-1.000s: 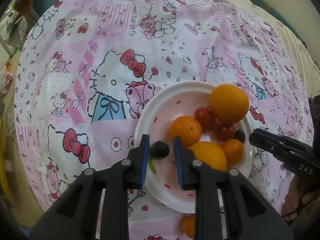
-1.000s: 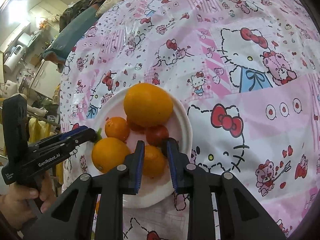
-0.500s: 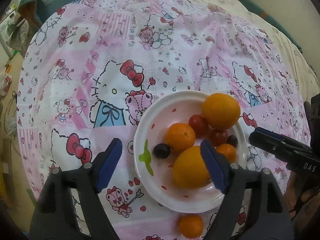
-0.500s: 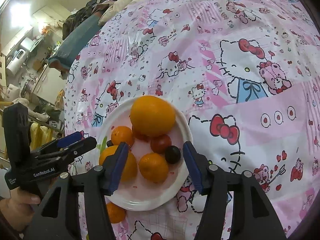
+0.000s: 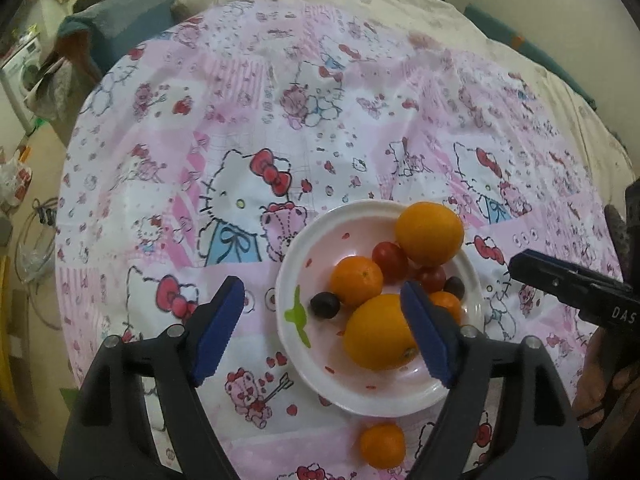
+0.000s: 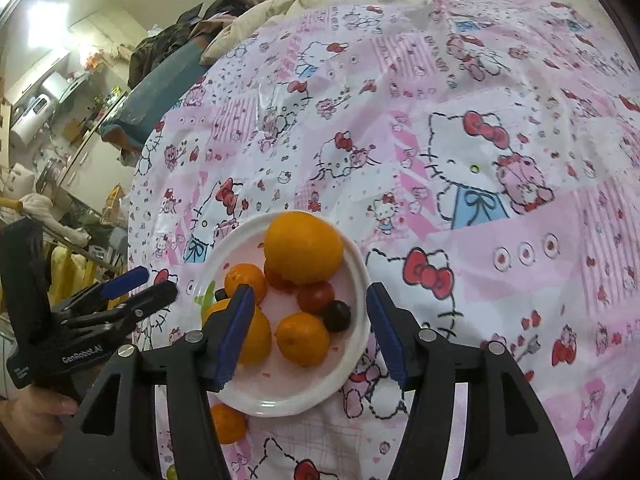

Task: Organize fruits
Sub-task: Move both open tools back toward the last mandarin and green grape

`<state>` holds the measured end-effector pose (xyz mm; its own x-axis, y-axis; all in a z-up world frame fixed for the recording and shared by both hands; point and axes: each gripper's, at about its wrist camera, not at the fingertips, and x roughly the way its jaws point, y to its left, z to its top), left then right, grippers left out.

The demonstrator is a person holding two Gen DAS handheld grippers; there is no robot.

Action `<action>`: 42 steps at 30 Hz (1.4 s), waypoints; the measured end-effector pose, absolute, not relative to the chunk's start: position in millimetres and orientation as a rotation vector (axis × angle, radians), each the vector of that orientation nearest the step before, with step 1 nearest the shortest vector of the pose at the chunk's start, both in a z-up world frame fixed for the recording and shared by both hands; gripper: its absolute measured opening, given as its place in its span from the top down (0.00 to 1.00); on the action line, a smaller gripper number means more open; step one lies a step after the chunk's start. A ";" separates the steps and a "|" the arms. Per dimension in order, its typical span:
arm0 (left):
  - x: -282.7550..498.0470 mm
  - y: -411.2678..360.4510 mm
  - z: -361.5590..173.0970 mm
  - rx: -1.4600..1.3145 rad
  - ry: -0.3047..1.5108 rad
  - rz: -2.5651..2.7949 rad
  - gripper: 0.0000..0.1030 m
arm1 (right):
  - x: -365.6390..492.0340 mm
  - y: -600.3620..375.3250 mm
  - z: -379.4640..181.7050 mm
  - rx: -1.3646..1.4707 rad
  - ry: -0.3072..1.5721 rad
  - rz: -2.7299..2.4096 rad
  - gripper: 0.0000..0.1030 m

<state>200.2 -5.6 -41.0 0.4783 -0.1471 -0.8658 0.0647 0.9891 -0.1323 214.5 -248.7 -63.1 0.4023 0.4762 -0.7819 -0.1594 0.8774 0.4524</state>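
Observation:
A white plate (image 5: 292, 292) (image 6: 360, 272) on the pink cartoon cloth holds two big oranges (image 5: 430, 232) (image 6: 304, 248), small oranges (image 5: 356, 280) (image 6: 302, 338), red tomatoes (image 5: 390, 256) (image 6: 316, 296) and two dark grapes (image 5: 325, 304) (image 6: 338, 314). My left gripper (image 5: 320, 292) hangs open above the plate's left half with nothing between its blue pads. Over the plate's near side, my right gripper (image 6: 310, 292) is open and holds nothing. Each gripper shows at the edge of the other's view, held by a hand.
One small orange (image 5: 382, 444) (image 6: 228, 424) lies on the cloth just in front of the plate. A green grape (image 6: 172, 472) peeks in at the bottom edge. Bedding and a blue cushion (image 5: 120, 8) border the cloth at the back; room clutter stands at the left.
Both grippers opened; each let a dark grape go onto the plate. Both then lifted up and drew back from the fruit.

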 end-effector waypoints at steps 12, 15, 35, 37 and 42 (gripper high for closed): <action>169.2 16.4 -16.1 -0.100 1.014 -0.082 0.25 | 177.8 -251.6 -30.1 0.287 1.030 0.392 0.40; 154.9 17.2 0.4 -0.098 0.962 -0.082 0.25 | 166.2 -249.6 -23.7 0.293 1.018 0.402 0.40; 58.3 32.0 3.9 -0.137 1.047 0.017 0.25 | 98.1 -239.0 -25.4 0.334 1.049 0.435 0.35; 53.7 32.2 -1.8 -0.146 1.059 0.013 0.24 | 95.3 -236.9 -30.6 0.343 1.069 0.439 0.35; 53.9 41.7 -12.8 -0.195 1.073 0.049 0.24 | 94.0 -229.1 -45.9 0.355 1.118 0.451 0.35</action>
<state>53.9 41.7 -12.8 0.4785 -0.0547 -0.8764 -0.1349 0.9816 -0.1349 94.0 -229.1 -45.9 0.3636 0.5152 -0.7762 -0.1679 0.8558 0.4893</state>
